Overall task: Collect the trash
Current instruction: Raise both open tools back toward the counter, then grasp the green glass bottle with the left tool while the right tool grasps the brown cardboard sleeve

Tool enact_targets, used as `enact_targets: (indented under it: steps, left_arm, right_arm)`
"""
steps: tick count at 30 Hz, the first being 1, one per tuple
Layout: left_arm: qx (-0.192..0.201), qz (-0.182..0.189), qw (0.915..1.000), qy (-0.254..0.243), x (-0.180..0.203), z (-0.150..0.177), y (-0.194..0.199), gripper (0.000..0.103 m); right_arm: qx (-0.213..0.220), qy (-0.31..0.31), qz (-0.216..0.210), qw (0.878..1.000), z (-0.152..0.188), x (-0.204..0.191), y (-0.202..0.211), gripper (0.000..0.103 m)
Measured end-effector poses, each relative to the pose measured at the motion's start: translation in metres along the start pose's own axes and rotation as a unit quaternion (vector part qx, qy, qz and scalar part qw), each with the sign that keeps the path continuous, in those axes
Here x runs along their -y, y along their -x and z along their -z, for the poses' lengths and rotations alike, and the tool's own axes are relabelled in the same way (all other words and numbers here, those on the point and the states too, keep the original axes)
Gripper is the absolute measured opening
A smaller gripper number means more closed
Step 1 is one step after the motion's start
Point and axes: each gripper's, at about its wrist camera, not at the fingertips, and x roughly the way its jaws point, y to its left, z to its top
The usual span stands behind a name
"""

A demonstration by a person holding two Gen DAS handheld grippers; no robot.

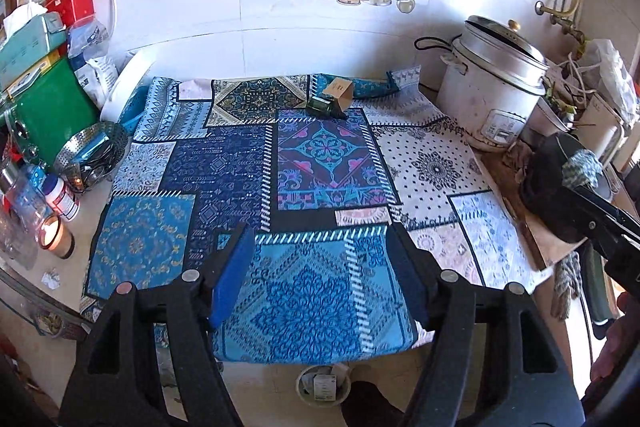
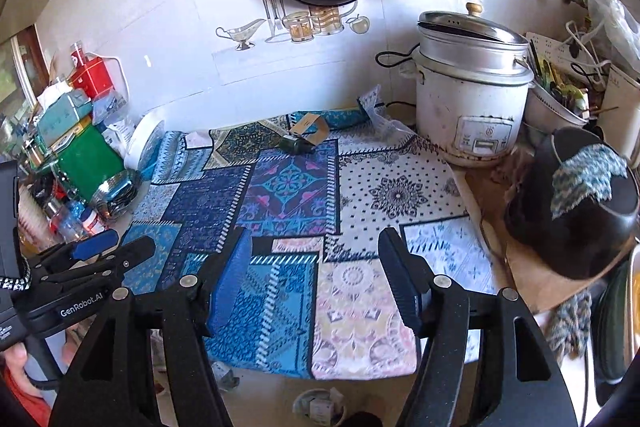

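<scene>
A brown cardboard piece point(image 1: 339, 91) and a small dark green bottle-like item point(image 1: 323, 105) lie at the far edge of the patterned blue cloth point(image 1: 224, 163); both show in the right wrist view, the cardboard point(image 2: 310, 127) and the green item point(image 2: 295, 143). A small bin point(image 1: 323, 385) holding scraps stands on the floor below the counter edge, also in the right wrist view point(image 2: 320, 405). My left gripper point(image 1: 320, 267) is open and empty above the cloth's near edge. My right gripper point(image 2: 316, 275) is open and empty, to the right of the left one.
A white rice cooker point(image 1: 492, 95) stands at the right rear. A black pot with a cloth point(image 2: 576, 203) sits on a board at right. Boxes, bottles, a steel strainer point(image 1: 90, 155) and a lit candle point(image 1: 52, 233) crowd the left side. A pan and ladles hang on the wall.
</scene>
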Motion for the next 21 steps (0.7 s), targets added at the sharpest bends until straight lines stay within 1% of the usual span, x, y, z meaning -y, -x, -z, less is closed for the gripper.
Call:
enact_targets:
  steps: [3,6,10,13,18,21]
  left_arm:
    - [-0.011,-0.014,0.9997,0.018,0.01,-0.03,-0.037,0.067]
    - [-0.02,-0.019,0.9992,0.03,0.019,-0.054,-0.075,0.067]
    - [-0.043,-0.017,0.9982,0.039,0.028,-0.084,-0.128,0.067]
    - [-0.057,-0.006,0.9977,0.036,0.031,-0.105,-0.168,0.067]
    - [-0.08,0.012,0.9966,0.016,0.03,-0.135,-0.245,0.067]
    - [-0.106,0.03,0.9936,0.025,0.021,-0.15,-0.296,0.067]
  right_arm:
    - [-0.014,0.016,-0.01,1.0,-0.025,0.019,-0.027,0.062]
    - [-0.023,0.028,-0.009,0.999,-0.042,0.036,-0.055,0.062]
    - [-0.048,0.016,-0.006,0.999,-0.054,0.051,-0.091,0.062]
    - [-0.059,0.002,-0.006,0.998,-0.061,0.059,-0.113,0.062]
    - [-0.067,-0.021,0.031,0.997,-0.068,0.067,-0.146,0.062]
    - [-0.073,-0.046,0.062,0.994,-0.068,0.068,-0.167,0.062]
